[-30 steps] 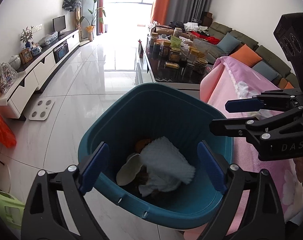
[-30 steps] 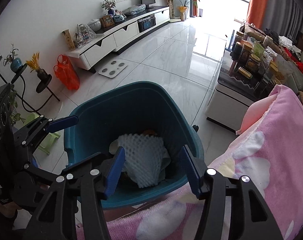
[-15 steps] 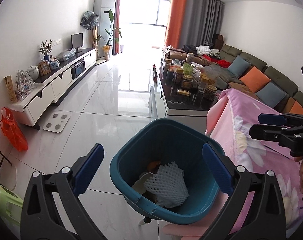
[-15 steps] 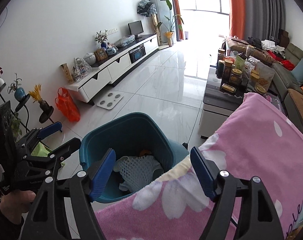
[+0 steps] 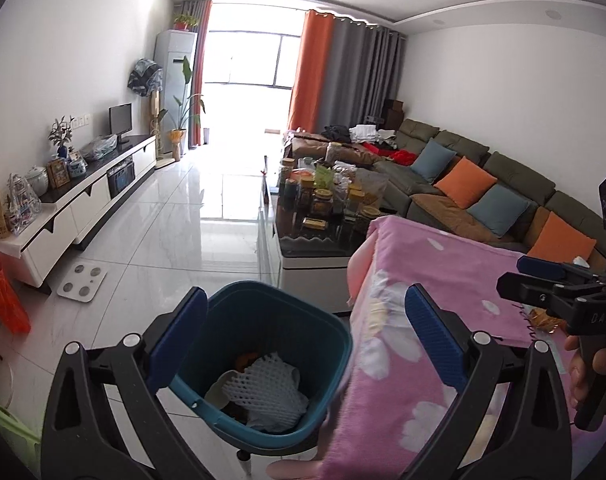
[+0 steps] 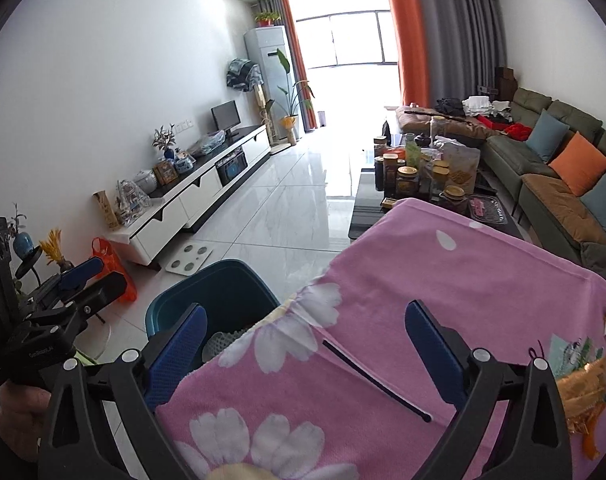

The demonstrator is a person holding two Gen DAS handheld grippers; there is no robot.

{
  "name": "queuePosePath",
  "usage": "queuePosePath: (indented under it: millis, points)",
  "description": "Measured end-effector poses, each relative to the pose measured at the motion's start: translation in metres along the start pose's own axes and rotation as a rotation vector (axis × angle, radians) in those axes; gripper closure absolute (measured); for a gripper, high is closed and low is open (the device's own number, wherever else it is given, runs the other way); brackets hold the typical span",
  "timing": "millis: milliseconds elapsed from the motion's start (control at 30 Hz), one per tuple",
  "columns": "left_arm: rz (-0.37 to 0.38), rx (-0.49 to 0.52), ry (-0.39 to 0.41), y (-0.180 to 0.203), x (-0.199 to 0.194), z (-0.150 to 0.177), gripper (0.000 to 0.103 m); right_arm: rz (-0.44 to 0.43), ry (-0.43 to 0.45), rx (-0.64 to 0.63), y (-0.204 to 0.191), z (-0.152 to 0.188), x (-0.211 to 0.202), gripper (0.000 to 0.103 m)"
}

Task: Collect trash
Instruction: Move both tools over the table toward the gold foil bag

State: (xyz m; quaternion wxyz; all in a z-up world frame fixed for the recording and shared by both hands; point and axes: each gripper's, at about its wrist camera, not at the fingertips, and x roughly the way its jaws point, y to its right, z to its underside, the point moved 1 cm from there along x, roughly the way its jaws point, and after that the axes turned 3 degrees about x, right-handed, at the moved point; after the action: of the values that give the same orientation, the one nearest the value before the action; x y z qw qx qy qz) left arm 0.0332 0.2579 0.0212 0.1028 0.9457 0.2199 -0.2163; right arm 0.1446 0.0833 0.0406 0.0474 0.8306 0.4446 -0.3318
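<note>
A teal trash bin (image 5: pixel 335 332) stands on the floor beside the pink flowered cloth (image 5: pixel 443 280). It holds a white foam net (image 5: pixel 263 394), a white scrap and something orange. My left gripper (image 5: pixel 305 342) is open and empty above the bin. My right gripper (image 6: pixel 303 350) is open and empty over the pink cloth (image 6: pixel 463 280); it also shows in the left wrist view (image 5: pixel 543 280). A thin black stick (image 6: pixel 375 380) lies on the cloth between its fingers. Gold and printed wrappers (image 6: pixel 583 380) lie on the cloth at the right. The bin (image 6: pixel 223 292) shows at the cloth's left edge.
A coffee table (image 5: pixel 315 248) crowded with jars stands beyond the bin. A sofa (image 5: pixel 483 200) with cushions runs along the right. A white TV cabinet (image 5: pixel 83 208), a scale (image 5: pixel 82 282) and an orange bag (image 5: pixel 1 292) are on the left.
Both grippers have risen and pulled back from the bin. The right gripper has swung right over the pink cloth. The foam net lies in the bin.
</note>
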Motion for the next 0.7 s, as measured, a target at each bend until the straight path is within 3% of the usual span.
queuePosePath:
  millis: [400,700]
  points:
    - [0.187,0.130,0.085,0.098,-0.044,-0.003,0.006,0.124,0.133,0.073,0.038,0.035,-0.079,0.007]
    - [0.304,0.166,0.073,0.132,-0.054,0.014,0.006,0.229,0.191,0.158,0.068,0.084,-0.136,0.007]
